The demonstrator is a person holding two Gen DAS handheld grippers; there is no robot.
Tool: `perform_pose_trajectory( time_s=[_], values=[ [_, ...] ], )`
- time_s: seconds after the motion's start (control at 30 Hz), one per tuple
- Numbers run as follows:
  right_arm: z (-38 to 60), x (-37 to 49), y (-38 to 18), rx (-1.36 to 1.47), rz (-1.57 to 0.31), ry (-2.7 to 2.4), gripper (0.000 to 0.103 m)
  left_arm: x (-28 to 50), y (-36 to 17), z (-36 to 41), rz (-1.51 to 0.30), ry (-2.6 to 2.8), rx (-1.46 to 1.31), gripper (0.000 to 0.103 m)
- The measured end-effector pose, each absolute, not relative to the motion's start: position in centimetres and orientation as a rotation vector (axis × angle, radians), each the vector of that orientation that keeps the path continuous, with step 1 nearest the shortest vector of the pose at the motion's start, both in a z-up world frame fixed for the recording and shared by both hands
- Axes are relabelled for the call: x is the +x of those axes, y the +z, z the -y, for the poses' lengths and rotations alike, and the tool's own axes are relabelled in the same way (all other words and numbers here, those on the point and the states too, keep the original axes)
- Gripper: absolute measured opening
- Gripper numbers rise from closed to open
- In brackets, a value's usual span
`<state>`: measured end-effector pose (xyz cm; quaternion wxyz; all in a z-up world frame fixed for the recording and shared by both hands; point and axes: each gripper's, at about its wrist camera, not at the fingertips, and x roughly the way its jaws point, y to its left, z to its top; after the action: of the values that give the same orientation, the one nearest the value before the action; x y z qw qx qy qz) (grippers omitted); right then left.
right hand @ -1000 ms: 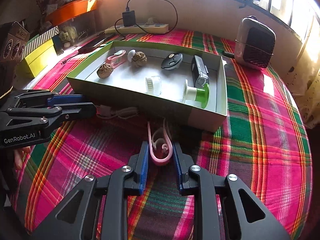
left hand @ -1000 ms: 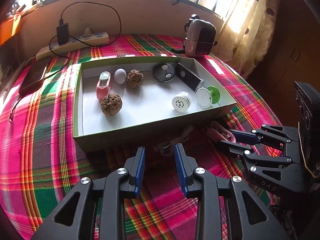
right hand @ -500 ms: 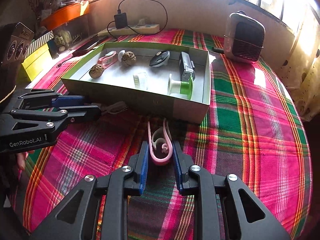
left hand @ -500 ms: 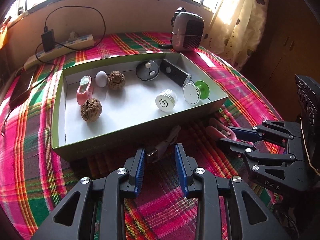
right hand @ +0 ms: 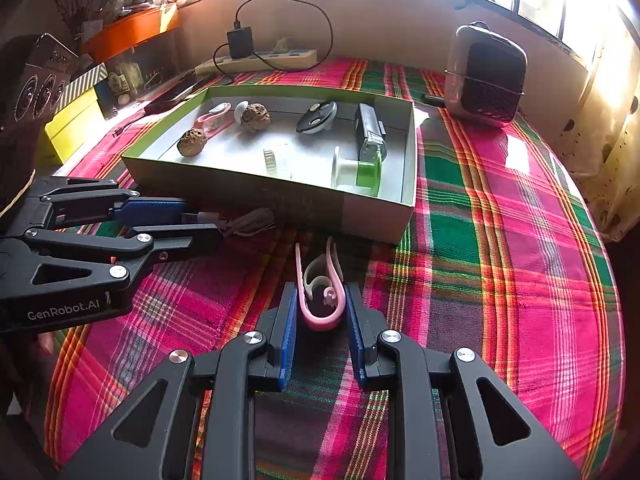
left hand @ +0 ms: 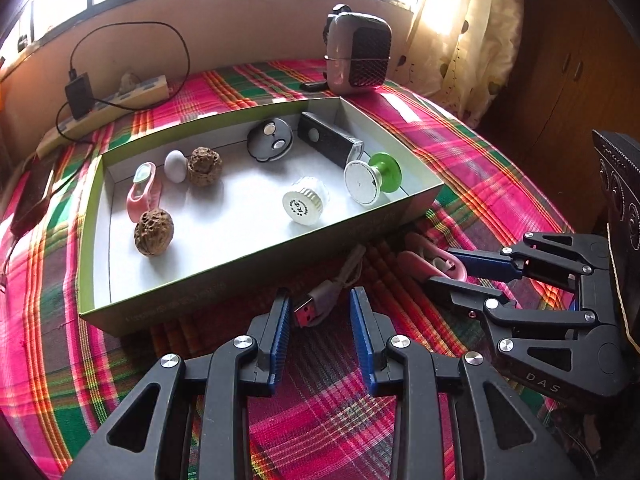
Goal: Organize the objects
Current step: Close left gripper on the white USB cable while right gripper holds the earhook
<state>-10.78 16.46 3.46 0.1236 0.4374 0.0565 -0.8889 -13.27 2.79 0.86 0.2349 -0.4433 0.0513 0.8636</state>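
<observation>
Left wrist view: left gripper [left hand: 318, 300] jaws apart, nothing pressed between the pads. USB cable [left hand: 320, 300] lies bundled on the plaid cloth [left hand: 480, 168], plug end sitting in the gap between the fingertips, closer to the left pad; contact unclear. Shallow green box [left hand: 248, 276] just beyond the cable, white inside. In it: pink clip [left hand: 140, 192] and white egg-shaped piece [left hand: 175, 166] at far left, two walnuts [left hand: 205, 167] [left hand: 154, 232], round black disc [left hand: 270, 145], black rectangular device [left hand: 330, 146], white ribbed cap [left hand: 304, 206], white-and-green spool [left hand: 374, 178] near the right wall. Right gripper [left hand: 438, 270] comes in from the right, closed on a pink ear-hook piece [left hand: 424, 260] that rests on the cloth in front of the box's near right corner. Small heater [left hand: 358, 54] and power strip [left hand: 116, 100] with black charger at the back wall.

Right wrist view: right gripper [right hand: 320, 308] pads clamp both sides of the pink ear-hook piece [right hand: 322, 296]; its open ends point toward the box [right hand: 280, 196], short of the wall. Left gripper [right hand: 202, 224] enters from the left, low over the cloth [right hand: 500, 240], jaws parted around the USB cable [right hand: 244, 220], which lies against the box's front wall. Box contents same set, spool [right hand: 358, 172] in the near right corner. Heater [right hand: 484, 76] at far right, orange tray [right hand: 132, 32] and yellow box [right hand: 72, 120] off to the left.
</observation>
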Motion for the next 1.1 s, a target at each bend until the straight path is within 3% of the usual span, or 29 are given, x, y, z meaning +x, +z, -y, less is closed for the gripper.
perform_pose_trajectory(
  time_s=[0.67, 1.1],
  values=[
    [-16.8, -10.7, 3.5, 1.274, -0.165, -2.597, 0.024, -13.0, 0.6, -4.2, -0.221, 2.343, -1.215, 0.028],
    [-16.8, -10.7, 3.5, 1.272, -0.164, -2.603, 0.024, -13.1, 0.5, -4.0, -0.181, 2.38, -1.215, 0.026]
  ],
)
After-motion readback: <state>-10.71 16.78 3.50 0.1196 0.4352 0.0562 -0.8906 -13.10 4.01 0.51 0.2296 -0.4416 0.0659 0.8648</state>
